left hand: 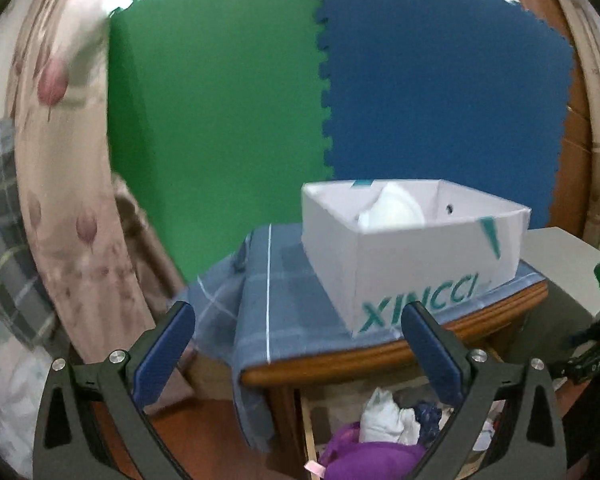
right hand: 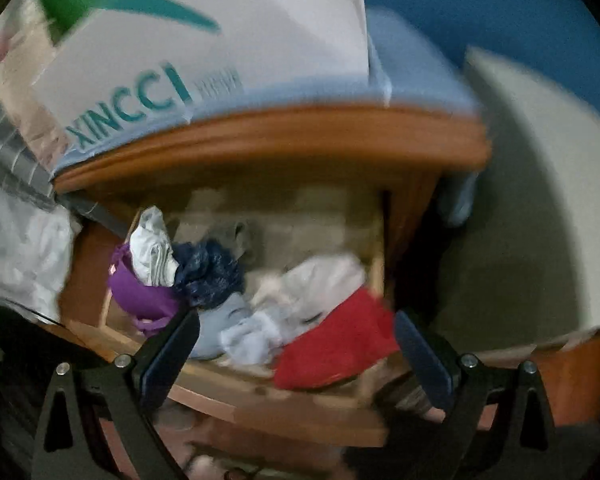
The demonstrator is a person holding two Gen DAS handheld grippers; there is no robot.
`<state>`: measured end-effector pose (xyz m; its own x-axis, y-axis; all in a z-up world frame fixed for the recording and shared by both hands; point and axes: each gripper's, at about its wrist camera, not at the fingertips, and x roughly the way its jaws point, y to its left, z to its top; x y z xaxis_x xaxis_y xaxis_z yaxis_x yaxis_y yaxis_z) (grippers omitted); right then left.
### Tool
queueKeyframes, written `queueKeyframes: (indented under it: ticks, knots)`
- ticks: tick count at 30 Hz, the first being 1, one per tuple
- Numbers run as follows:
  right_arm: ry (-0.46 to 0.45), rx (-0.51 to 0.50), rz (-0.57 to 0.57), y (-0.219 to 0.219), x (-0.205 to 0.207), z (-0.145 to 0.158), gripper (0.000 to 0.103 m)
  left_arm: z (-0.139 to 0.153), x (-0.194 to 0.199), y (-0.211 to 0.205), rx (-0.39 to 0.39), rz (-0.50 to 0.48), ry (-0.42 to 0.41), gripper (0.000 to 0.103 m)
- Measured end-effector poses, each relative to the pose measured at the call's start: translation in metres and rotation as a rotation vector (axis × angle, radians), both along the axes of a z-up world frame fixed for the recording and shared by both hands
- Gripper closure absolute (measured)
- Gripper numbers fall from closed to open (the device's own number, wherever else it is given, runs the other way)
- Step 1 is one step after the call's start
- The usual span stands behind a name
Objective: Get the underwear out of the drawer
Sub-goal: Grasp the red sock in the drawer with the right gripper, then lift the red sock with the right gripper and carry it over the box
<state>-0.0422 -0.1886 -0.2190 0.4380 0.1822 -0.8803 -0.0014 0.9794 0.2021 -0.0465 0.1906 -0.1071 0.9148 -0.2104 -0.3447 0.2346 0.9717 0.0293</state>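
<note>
The open wooden drawer under the nightstand top holds several crumpled garments: a red piece, pale grey-blue ones, a dark blue one, a white one and a purple one. My right gripper hovers open above the drawer, over the pale and red pieces, holding nothing. My left gripper is open and empty, level with the nightstand top, facing the white XINCCI box. A white garment lies inside that box. The drawer's purple garment and white garment show below.
A blue plaid cloth covers the wooden nightstand top. Green and blue foam mats stand behind. A floral curtain hangs at left. A grey-white cabinet stands to the right of the nightstand.
</note>
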Motion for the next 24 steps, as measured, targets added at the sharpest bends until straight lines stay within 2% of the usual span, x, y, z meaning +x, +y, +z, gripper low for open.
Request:
queueKeyframes:
  ticks: [6,9,12,14,15,16,17,18,21,24]
  knots:
    - [0.185,-0.060,-0.182,0.001,0.011,-0.050,0.003,-0.021,0.021,0.004,-0.066,-0.011,0.136,0.001]
    - [0.220,-0.103,-0.242,0.004,0.005,-0.063,0.004,-0.025,0.025,0.011,-0.124,-0.013,0.175,0.001]
    - [0.205,-0.086,-0.298,-0.005,0.001,-0.069,0.004,-0.028,0.027,0.019,-0.185,-0.020,0.205,0.001]
    - [0.219,-0.108,-0.275,-0.006,0.008,-0.075,0.020,-0.030,0.028,0.021,-0.205,-0.020,0.216,0.001]
    - [0.216,-0.105,-0.255,-0.004,0.011,-0.079,0.048,-0.030,0.028,0.022,-0.213,-0.015,0.217,0.001]
    - [0.210,-0.125,-0.244,-0.004,0.014,-0.079,0.062,-0.029,0.029,0.022,-0.218,-0.009,0.217,0.001]
    - [0.207,-0.130,-0.239,-0.004,0.017,-0.080,0.064,-0.030,0.029,0.022,-0.224,-0.007,0.218,0.001]
    - [0.202,-0.108,-0.237,-0.006,0.017,-0.079,0.074,-0.029,0.029,0.022,-0.226,-0.006,0.219,0.001]
    - [0.124,-0.084,-0.208,-0.002,0.009,-0.062,0.076,-0.030,0.030,0.019,-0.200,-0.002,0.215,0.001]
    - [0.025,-0.100,-0.156,0.010,-0.005,-0.028,0.076,-0.035,0.031,0.015,-0.157,-0.001,0.222,0.001]
